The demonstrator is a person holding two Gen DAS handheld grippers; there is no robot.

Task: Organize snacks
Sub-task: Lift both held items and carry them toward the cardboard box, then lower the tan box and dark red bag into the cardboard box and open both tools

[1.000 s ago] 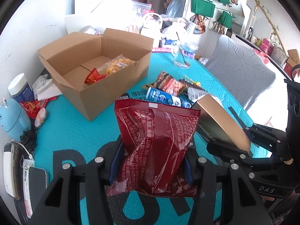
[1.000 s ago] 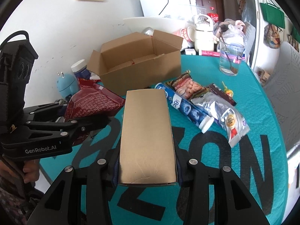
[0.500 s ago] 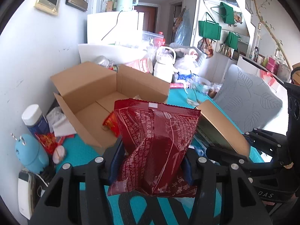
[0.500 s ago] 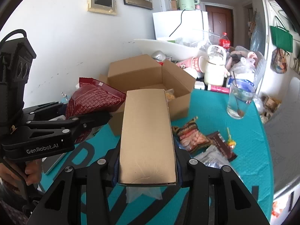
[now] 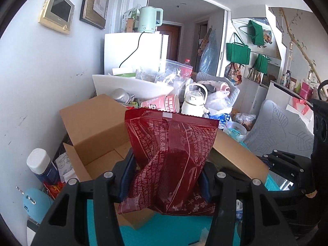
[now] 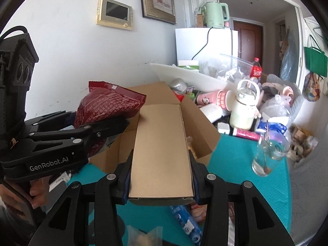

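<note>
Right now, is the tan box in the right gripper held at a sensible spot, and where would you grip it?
Yes. The right gripper clamps the tan box across its narrow width at the near end, from behind. The box is long and flat-sided, so its parallel long faces suit the pads, leaving the far end free to lead into the cardboard carton.

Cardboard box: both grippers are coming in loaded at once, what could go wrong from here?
1. The red snack bag and the brown carton hang close together over the open cardboard box; dropping both at once could make them collide or land on a flap.
2. The left gripper pinches the bag low, so its top may flop and catch the box's rim.
3. A glass with a spoon stands near the right gripper; a wide swing might tip it.
</note>
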